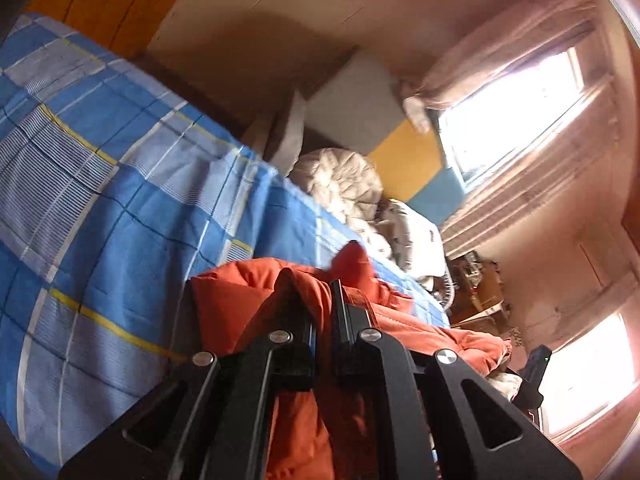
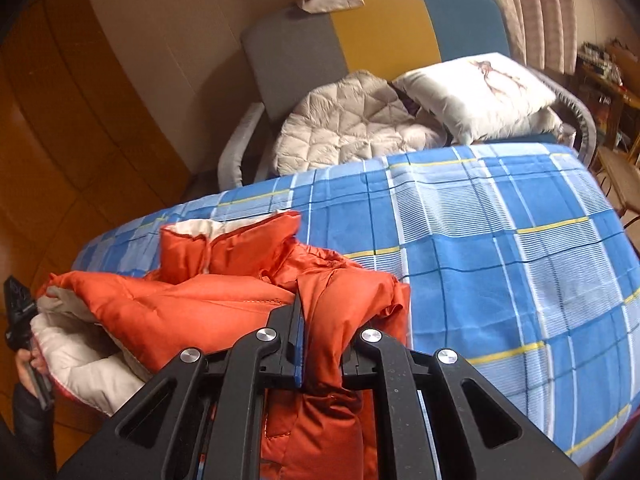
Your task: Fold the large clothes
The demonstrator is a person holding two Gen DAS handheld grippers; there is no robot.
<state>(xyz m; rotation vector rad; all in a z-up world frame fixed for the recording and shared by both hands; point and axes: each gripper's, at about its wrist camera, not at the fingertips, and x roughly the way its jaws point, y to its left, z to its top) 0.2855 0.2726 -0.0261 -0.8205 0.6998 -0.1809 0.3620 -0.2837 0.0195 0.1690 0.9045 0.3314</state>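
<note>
Your left gripper (image 1: 322,296) and right gripper (image 2: 320,320) each pinch the orange jacket (image 2: 224,300) over the checked bedspread (image 2: 500,248).

A home, a bedroom or living room by the look of it. Blue plaid sheet (image 2: 500,240) spread over a bed-like surface. Beyond it a chair (image 2: 360,40) with grey, yellow and blue panels, heaped with a quilted cushion (image 2: 344,128) and a printed pillow (image 2: 480,88). Pleated curtains (image 2: 532,8) beside a bright window (image 1: 508,112). Plain beige wall (image 1: 280,12), orange wood-look floor (image 2: 60,120). Cluttered table (image 2: 608,76) and part of a seat (image 2: 618,172) at the far edge. Puffy orange jacket (image 2: 224,300) with pale lining on the sheet.
</note>
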